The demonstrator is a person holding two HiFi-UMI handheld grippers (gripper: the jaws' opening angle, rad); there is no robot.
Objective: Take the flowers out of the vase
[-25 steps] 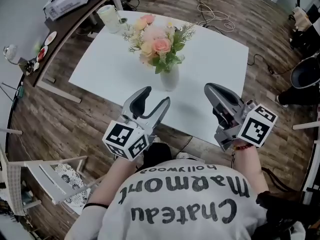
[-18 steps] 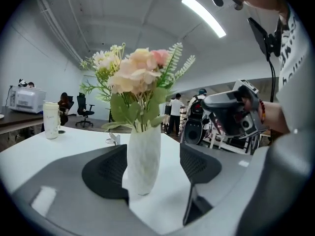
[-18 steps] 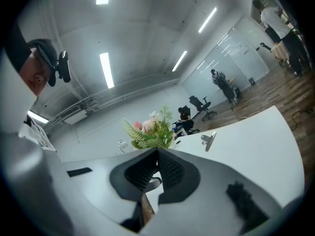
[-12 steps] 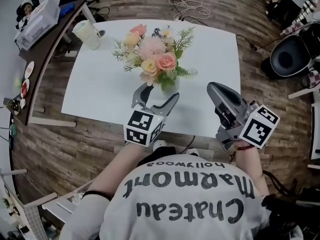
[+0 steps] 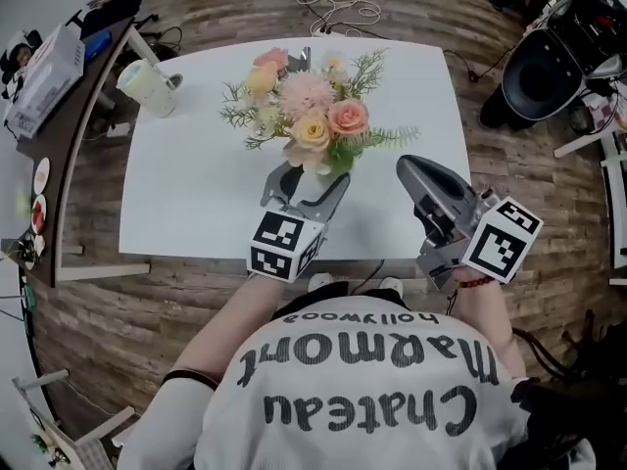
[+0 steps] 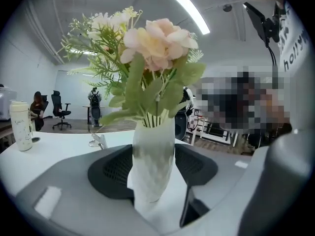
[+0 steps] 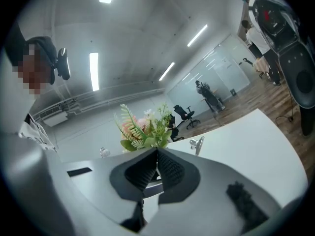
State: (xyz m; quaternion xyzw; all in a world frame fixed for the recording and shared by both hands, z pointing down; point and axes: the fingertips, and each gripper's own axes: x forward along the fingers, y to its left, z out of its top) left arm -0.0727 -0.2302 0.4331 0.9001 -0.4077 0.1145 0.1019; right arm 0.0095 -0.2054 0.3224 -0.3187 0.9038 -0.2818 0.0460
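Two grippers sit at the near edge of white table (image 5: 196,184): flowers (image 5: 309,116) stand in vase (image 6: 153,166), which is right between the left gripper (image 5: 309,179) jaws with the blooms above them. The right gripper (image 7: 156,156) is just right of the vase, apart from it. Left jaws are wide and closing, pads against both vase sides; right jaws are pressed together, holding nothing. Flowers are pink, peach and cream with green fern sprigs, upright, stems in the narrow neck; vase is white, faceted, slim.
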